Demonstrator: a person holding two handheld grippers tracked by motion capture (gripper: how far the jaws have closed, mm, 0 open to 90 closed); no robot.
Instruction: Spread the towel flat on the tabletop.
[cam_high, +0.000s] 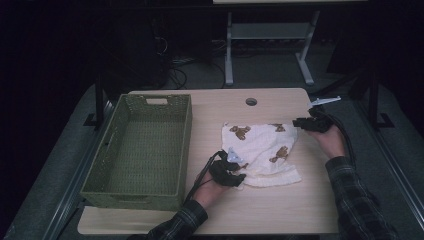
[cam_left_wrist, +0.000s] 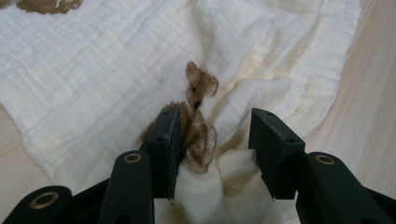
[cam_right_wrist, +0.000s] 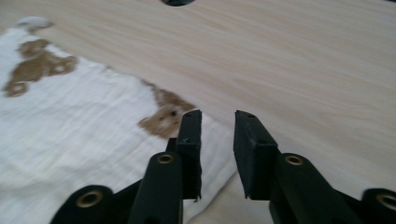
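Cloth (cam_high: 260, 152) bunched between left tool (cam_left_wrist: 215, 140) jaws, right tool (cam_right_wrist: 217, 140) at its edge

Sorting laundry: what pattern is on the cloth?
Cream cloth with brown teddy bears; clearest in the left gripper view.

The high view looks down over the table (cam_high: 280, 210); both tool cameras sit close, sharing the cloth (cam_high: 260, 150).

Left gripper (cam_high: 239, 176) hides perhaps the cloth's (cam_high: 260, 145) near corner.
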